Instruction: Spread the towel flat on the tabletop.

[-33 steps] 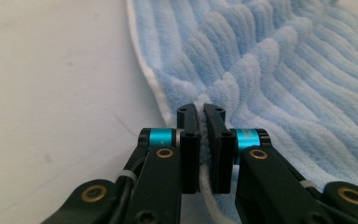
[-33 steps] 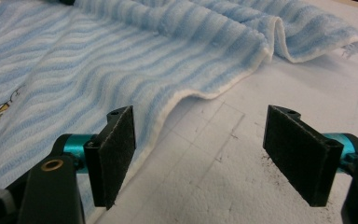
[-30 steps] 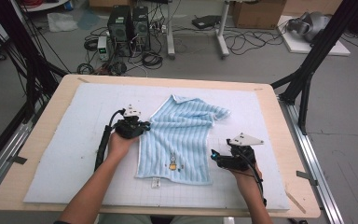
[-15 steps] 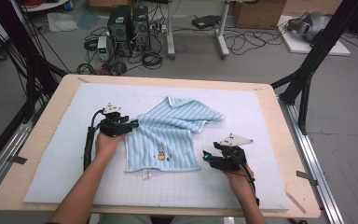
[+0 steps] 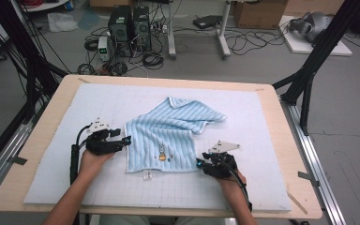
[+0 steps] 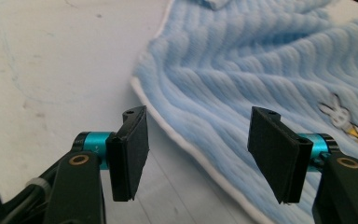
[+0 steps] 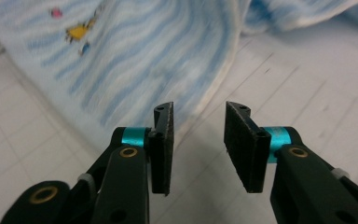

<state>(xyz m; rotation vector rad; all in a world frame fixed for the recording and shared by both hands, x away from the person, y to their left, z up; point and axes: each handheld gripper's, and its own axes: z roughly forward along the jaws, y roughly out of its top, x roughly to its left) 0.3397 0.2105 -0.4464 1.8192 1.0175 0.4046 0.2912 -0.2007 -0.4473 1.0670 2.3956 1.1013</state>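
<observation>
Because the towel point(image 5: 168, 136) lies half-spread on the mat point(image 5: 51, 187) with its far right corner folded over at about 1 o'clock, any pull from here could drag the fold tighter instead of flattening it, in my judgement. A pinch that misses the thin white hem would slide off the plush pile. Both grippers are released and hold nothing. At the towel's 9 o'clock side, the left gripper point(image 6: 198, 149) has its jaws spread wide astride the hem. The right gripper point(image 7: 198, 140), near the 4 o'clock corner, has its jaws apart just short of the edge.
</observation>
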